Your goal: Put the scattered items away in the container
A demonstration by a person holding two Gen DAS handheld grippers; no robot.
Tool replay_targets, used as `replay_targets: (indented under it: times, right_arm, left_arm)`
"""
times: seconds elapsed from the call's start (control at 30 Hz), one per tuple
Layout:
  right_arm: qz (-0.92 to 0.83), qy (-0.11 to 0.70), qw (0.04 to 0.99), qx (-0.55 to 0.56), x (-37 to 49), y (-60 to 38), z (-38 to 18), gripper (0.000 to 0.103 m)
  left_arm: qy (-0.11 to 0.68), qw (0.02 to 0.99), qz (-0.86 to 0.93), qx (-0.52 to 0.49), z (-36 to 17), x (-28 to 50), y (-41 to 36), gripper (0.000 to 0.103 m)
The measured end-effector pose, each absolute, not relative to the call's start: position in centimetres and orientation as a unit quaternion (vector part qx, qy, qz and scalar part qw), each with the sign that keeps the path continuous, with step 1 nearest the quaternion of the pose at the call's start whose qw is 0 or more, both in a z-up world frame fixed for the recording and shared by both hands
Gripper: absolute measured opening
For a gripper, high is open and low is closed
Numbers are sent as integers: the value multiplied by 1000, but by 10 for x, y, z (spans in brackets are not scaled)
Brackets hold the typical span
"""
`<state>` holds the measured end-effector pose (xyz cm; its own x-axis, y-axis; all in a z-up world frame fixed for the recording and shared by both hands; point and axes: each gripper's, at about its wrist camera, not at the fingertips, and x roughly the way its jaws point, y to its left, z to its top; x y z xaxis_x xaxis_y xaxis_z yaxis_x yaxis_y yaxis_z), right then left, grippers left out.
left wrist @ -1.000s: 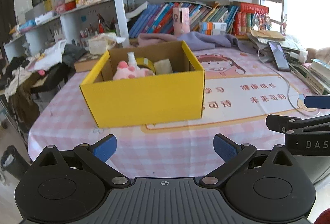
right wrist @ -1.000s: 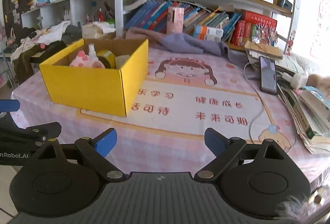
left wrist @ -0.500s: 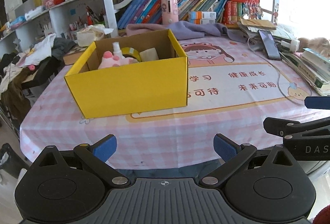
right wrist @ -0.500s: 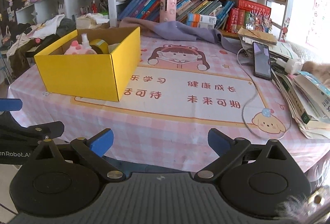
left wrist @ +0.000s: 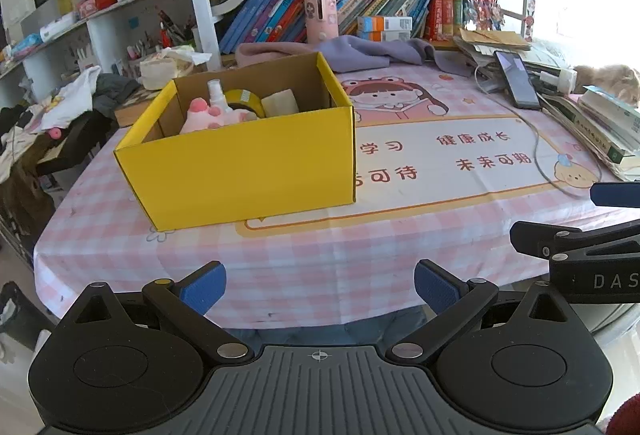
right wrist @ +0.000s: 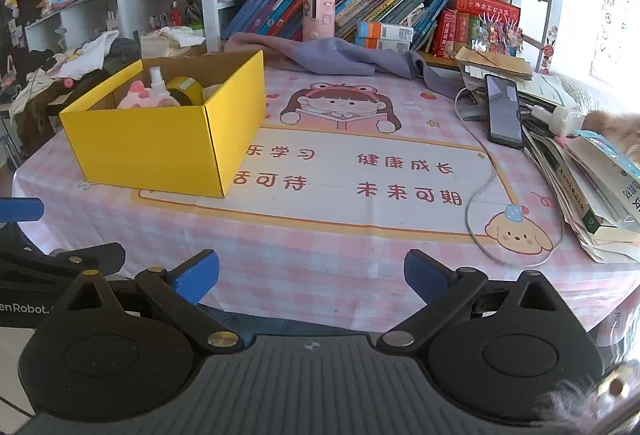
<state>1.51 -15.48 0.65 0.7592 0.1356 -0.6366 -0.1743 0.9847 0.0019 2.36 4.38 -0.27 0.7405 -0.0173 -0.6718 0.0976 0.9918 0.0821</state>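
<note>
task looks about done: pink plush (left wrist: 208,115), spray bottle (left wrist: 216,93) and tape roll (left wrist: 244,99) sit in the yellow box (left wrist: 248,159), my left gripper (left wrist: 318,285) and right gripper (right wrist: 310,277) both wide, empty, near table edge.

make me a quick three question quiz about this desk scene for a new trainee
1. True or false: the left gripper holds the tape roll.
2. Where does the spray bottle stand? A) in the yellow box B) beside the phone C) on the shelf
3. Fill in: both grippers' jaws stand ____, the right gripper included.

Key: 1 false, it sits in the box; 2 A; 3 open.
</note>
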Motion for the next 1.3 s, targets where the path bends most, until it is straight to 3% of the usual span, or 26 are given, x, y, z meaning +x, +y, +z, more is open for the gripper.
replay_targets:
  times: [1.3]
  right_arm:
    - [85,348,933,-38,27,-142,0,100]
  left_arm:
    - [375,925,-24,49,-9,32,53,102]
